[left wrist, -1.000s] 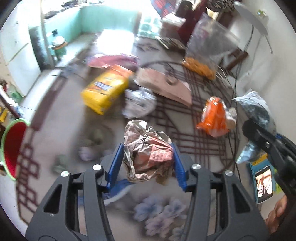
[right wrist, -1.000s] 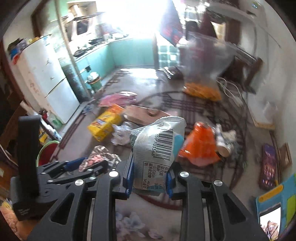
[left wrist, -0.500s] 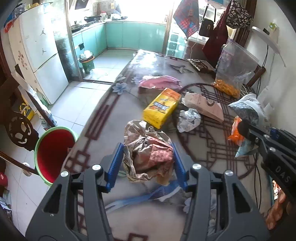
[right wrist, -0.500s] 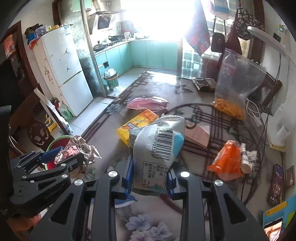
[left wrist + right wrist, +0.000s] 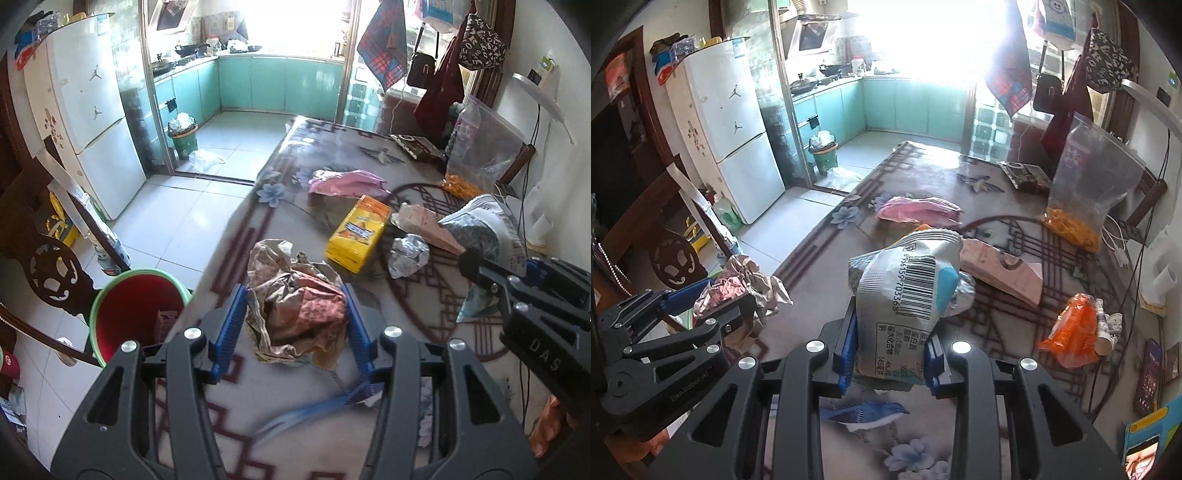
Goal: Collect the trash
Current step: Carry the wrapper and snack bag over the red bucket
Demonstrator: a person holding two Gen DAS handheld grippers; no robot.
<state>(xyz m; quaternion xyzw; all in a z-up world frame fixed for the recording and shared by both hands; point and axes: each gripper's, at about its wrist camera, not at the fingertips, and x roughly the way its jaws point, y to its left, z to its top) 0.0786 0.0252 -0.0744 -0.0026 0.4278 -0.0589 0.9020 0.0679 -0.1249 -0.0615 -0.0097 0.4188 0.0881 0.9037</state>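
While its blue pads press a crumpled brown paper wad (image 5: 295, 310) from both sides, the left gripper (image 5: 293, 325) holds it above the tabletop (image 5: 317, 158) edge, near the red bin (image 5: 136, 317). The right gripper (image 5: 890, 343) clamps a silver snack bag (image 5: 905, 291) over the tabletop.

Lived-in home, dining room opening onto kitchen: white fridge (image 5: 727, 122), teal cabinets (image 5: 280, 86), what looks like a wok (image 5: 833, 68) on the counter, patterned table (image 5: 295, 177), hanging bags (image 5: 480, 37).
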